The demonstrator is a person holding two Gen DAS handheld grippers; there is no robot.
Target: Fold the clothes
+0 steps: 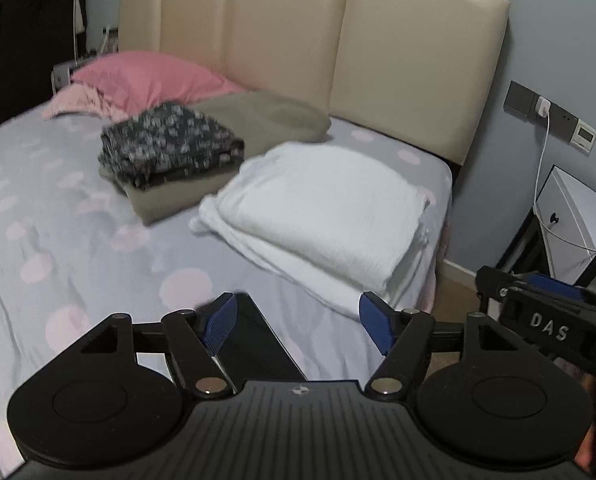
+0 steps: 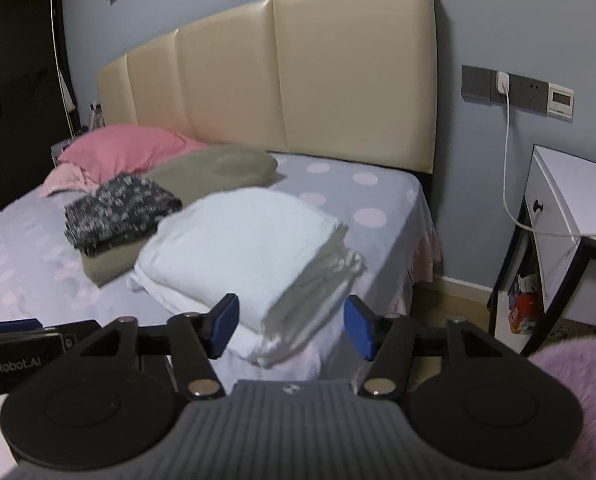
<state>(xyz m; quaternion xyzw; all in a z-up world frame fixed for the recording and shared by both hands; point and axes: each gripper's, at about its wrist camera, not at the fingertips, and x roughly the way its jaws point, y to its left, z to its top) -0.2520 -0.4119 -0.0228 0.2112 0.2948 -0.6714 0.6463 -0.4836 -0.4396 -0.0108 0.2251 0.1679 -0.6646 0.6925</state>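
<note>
A folded white garment lies on the bed near its right edge; it also shows in the right wrist view. Behind it a folded black-and-white patterned garment rests on a folded khaki one. My left gripper is open and empty, held above the bed in front of the white garment. My right gripper is open and empty, just in front of the white garment's near corner. The right gripper's body shows at the left wrist view's right edge.
The bed has a grey sheet with pink dots and a beige headboard. A pink pillow and a khaki pillow lie at the head. A dark flat object lies on the sheet. A white nightstand stands on the right.
</note>
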